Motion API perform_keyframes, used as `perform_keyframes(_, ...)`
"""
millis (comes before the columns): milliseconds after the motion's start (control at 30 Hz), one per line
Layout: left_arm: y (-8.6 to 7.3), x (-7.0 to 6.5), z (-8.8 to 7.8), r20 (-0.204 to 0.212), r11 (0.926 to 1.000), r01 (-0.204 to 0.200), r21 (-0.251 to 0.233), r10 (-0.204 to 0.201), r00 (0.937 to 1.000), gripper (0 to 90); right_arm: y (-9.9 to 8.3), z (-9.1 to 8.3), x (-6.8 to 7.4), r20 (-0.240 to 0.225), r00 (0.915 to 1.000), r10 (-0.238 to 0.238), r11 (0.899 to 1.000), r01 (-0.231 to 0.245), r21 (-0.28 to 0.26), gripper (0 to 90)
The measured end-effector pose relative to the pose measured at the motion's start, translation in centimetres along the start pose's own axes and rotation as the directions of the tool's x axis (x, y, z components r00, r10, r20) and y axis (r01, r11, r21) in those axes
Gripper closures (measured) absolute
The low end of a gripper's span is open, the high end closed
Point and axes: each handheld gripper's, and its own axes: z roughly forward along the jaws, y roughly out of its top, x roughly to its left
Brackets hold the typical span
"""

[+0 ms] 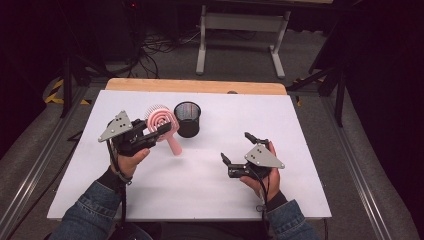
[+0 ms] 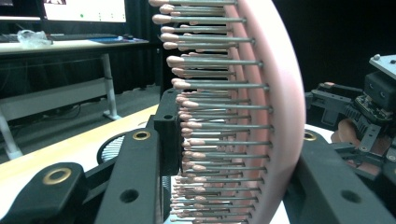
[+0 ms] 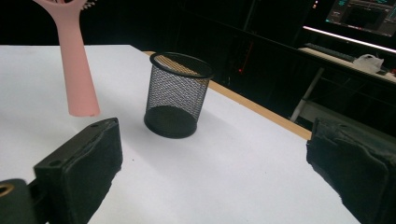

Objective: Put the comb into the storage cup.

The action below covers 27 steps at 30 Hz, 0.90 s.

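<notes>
The left gripper (image 1: 161, 129) was clamped on the head of a pink hairbrush (image 1: 161, 121), lifting it over the white table (image 1: 210, 195) with its handle pointing down (bristles crowded the left gripper view). A black mesh cup (image 1: 187, 119) stood upright just beside the brush, toward the table's far edge. The right gripper (image 1: 236, 148) hovered well apart, jaws spread wide and holding nothing.

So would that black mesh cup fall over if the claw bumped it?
Probably, fairly easily. The cup is see-through wire mesh and looks empty, so likely light. It stands taller than its base is wide, so a push near the rim might tip it, and tipped over it could roll across the smooth table.
</notes>
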Motion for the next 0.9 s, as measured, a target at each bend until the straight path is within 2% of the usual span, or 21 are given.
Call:
perform_keyframes(300, 0.4, 0.6, -0.6, -0.026, 0.9999, -0.002, -0.014, 0.002, 0.9997, 62.7, -0.8, -0.4, -0.4, 0.005, 1.0, 0.002, 1.0, -0.002, 0.024, 4.1)
perform_keyframes(500, 0.4, 0.7, -0.4, -0.029, 1.0, 0.003, -0.003, -0.003, 0.9996, 62.7, -1.1, -1.0, -0.8, 0.015, 0.9999, 0.001, 1.0, -0.001, 0.019, 4.1)
perform_keyframes(633, 0.9, 0.8, -0.6, -0.03, 0.9999, 0.002, -0.014, -0.003, 0.9995, 62.7, -1.3, -1.5, -0.8, 0.031, 0.9993, -0.021, 1.0, 0.021, 0.002, 4.7)
perform_keyframes(767, 1.3, 1.1, -0.5, -0.033, 0.9999, -0.001, -0.013, 0.0, 0.9995, 62.7, -1.7, -1.8, -1.0, 0.032, 0.9994, -0.013, 1.0, 0.013, 0.013, 4.4)
perform_keyframes(900, 2.8, 1.7, 0.1, -0.035, 0.9998, -0.017, -0.014, 0.017, 0.9992, 62.7, -1.9, -2.0, -1.2, 0.037, 0.9993, -0.005, 1.0, 0.005, 0.013, 4.3)
